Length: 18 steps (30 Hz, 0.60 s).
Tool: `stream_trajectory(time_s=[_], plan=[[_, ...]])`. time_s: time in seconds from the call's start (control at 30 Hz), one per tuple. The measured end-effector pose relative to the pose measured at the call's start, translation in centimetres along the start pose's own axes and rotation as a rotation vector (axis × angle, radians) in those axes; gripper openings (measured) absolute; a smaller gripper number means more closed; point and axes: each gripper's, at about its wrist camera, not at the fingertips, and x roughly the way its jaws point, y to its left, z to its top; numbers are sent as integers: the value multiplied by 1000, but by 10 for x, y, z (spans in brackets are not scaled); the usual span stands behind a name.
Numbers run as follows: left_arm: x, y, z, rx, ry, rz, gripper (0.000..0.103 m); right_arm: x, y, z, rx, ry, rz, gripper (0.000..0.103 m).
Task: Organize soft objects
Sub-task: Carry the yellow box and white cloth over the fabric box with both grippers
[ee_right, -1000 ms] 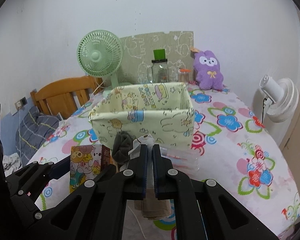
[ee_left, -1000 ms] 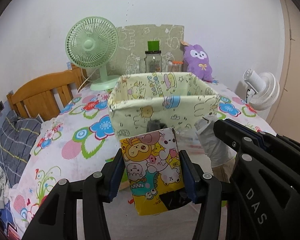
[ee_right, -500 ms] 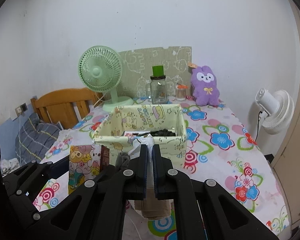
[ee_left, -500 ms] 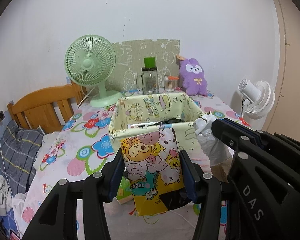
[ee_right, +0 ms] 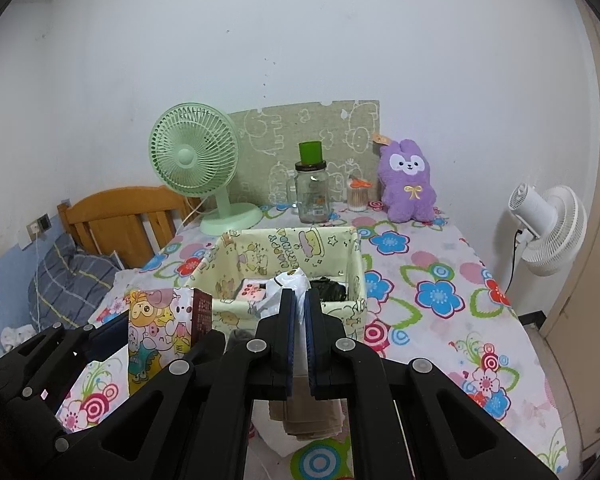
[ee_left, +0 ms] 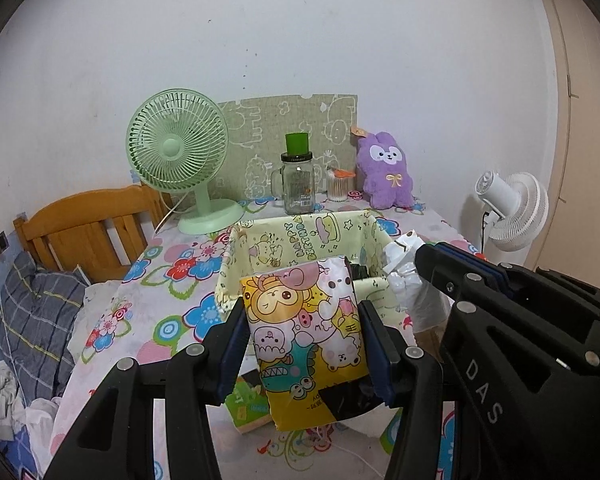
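Above the floral-clothed table, the left gripper (ee_left: pixel 303 332) clamps a cartoon-printed yellow packet (ee_left: pixel 306 336); the pale yellow fabric bin (ee_right: pixel 342 250) holds a pink-patterned item (ee_right: pixel 252 292) and dark folded cloth (ee_right: pixel 329 290); the right gripper (ee_right: pixel 299 322) pinches a white plastic-wrapped bundle (ee_right: pixel 286 286).

"DAS" stands on the right gripper (ee_left: pixel 420 264); the fabric basket (ee_left: pixel 300 236) seemingly reads "HAPPY BIRTHDAY".
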Motion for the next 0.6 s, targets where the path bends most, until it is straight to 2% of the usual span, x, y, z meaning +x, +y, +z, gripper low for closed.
stream_trajectory(time_s=[0.6], plan=[[33,5,38,3,-36,-28,55,36,-5,38,-15,-35,4,7]])
